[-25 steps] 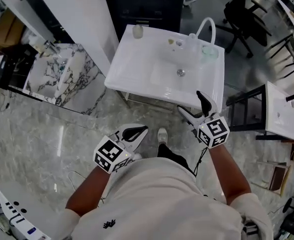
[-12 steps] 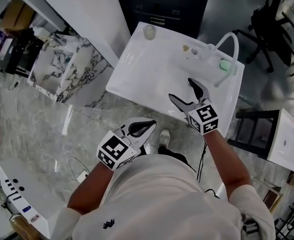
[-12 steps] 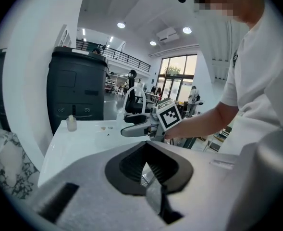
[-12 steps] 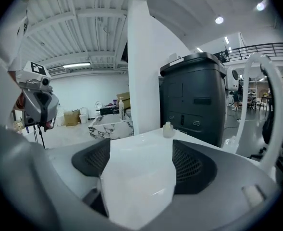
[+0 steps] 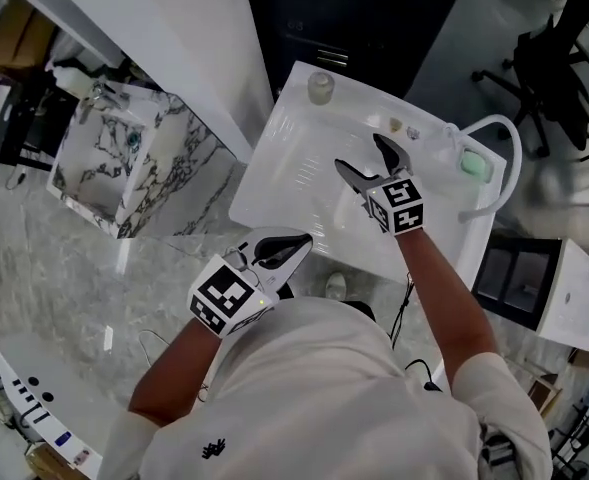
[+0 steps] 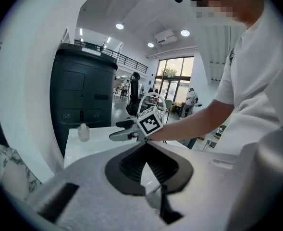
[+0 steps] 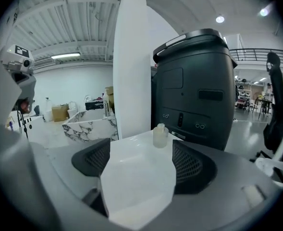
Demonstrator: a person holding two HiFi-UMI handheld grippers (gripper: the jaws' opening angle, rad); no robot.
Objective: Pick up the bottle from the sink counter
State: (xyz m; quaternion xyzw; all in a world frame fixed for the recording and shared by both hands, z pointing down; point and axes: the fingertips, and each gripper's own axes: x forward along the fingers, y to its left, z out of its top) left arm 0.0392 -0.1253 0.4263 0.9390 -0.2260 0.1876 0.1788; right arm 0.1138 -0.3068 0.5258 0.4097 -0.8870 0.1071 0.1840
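Note:
A small frosted bottle with a pale cap stands upright on the far left corner of the white sink counter. My right gripper hangs over the sink basin, open and empty, a short way short of the bottle. In the right gripper view the bottle shows beyond and between the spread jaws of the right gripper. My left gripper stays low in front of the sink's near edge, shut on nothing. The left gripper view shows the left gripper, the bottle and the right gripper.
A white arched tap and a green soap sit at the sink's right side, with small items along its back. A marbled basin stands to the left, a dark cabinet behind, an office chair at right.
The right gripper has moved forward from the sink's near edge to over the basin, closer to the bottle. The left gripper has kept its place in front of the sink.

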